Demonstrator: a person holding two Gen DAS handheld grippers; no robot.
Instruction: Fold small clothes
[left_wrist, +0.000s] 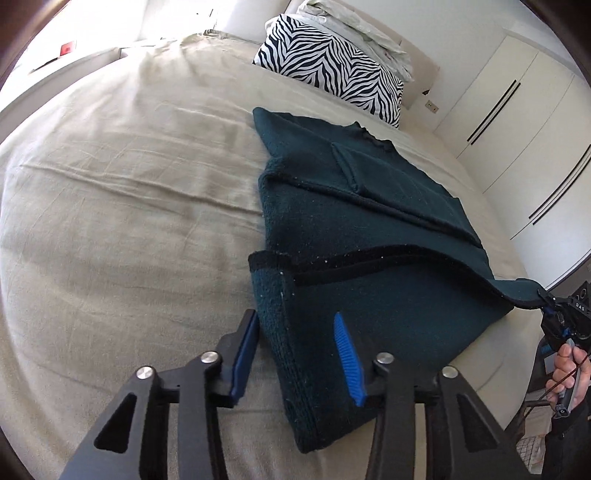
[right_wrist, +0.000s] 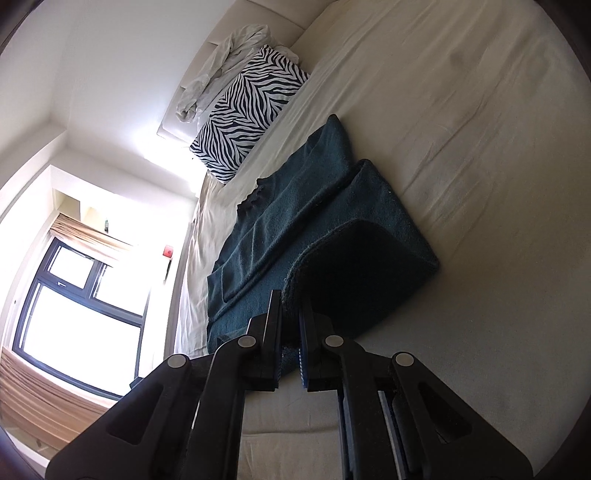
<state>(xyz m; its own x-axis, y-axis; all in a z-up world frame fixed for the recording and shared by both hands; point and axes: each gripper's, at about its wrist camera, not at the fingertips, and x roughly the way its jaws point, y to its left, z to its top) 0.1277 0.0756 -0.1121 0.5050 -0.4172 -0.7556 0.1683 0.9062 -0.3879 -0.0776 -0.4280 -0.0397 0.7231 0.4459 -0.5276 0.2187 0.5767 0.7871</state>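
Near the bed's (left_wrist: 110, 184) right edge lies the teal sweater (left_wrist: 369, 221), long axis running toward the zebra pillow (left_wrist: 332, 70) at the head. Right tongs (right_wrist: 290, 325) are clamped on one hem corner, lifting it. Left tongs (left_wrist: 295, 354) sit half apart, straddling the other near corner without pinching it yet, so that hand looks closest for the next grab.

A dark teal knitted sweater (left_wrist: 369, 206) lies partly folded on the bed (left_wrist: 129, 184), sleeve across its front, one hem corner lifted.
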